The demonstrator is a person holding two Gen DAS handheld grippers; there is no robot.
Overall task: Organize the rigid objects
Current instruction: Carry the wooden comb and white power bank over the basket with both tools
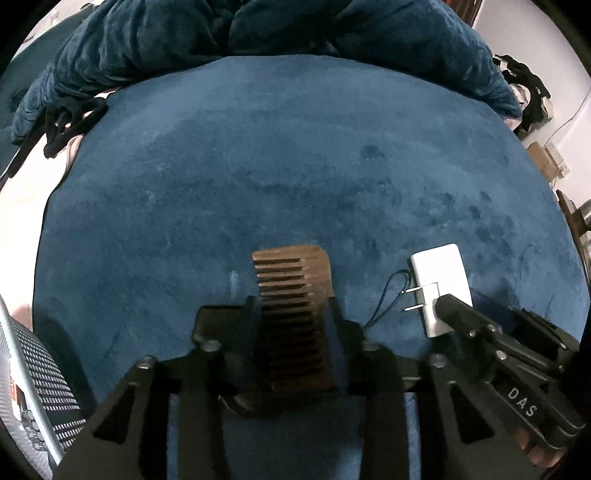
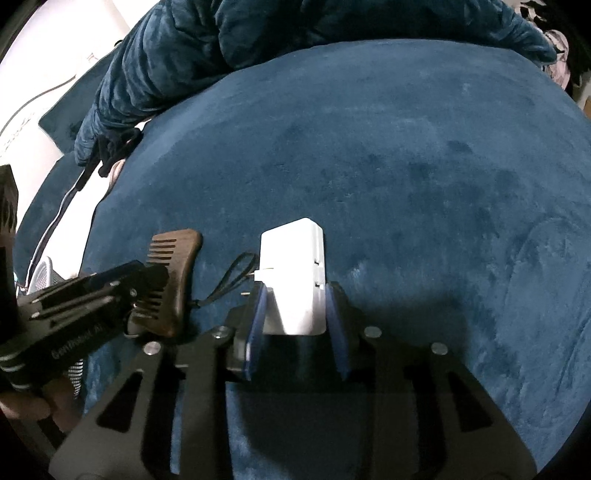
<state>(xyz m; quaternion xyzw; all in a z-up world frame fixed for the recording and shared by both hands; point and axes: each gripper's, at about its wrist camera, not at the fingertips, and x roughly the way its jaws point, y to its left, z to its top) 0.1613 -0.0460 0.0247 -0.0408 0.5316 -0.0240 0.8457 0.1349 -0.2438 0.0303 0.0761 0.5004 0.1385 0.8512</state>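
Note:
My left gripper (image 1: pixel 293 308) is shut on a brown wooden comb (image 1: pixel 295 291), which sticks forward between its fingers over the blue velvet surface (image 1: pixel 277 166). My right gripper (image 2: pixel 295 295) is shut on a white plug-in charger (image 2: pixel 293 273) with two metal prongs and a thin black loop cord (image 2: pixel 231 277). In the left wrist view the charger (image 1: pixel 441 284) and the right gripper (image 1: pixel 480 332) sit just to the right of the comb. In the right wrist view the comb (image 2: pixel 173 273) and the left gripper (image 2: pixel 110 291) are at the left.
A rumpled dark blue blanket (image 1: pixel 258 33) lies along the far edge. A black strap or cord (image 1: pixel 62 125) lies at the far left. A mesh chair back (image 1: pixel 40 387) is at the lower left. A wall with sockets (image 1: pixel 550 155) is at the right.

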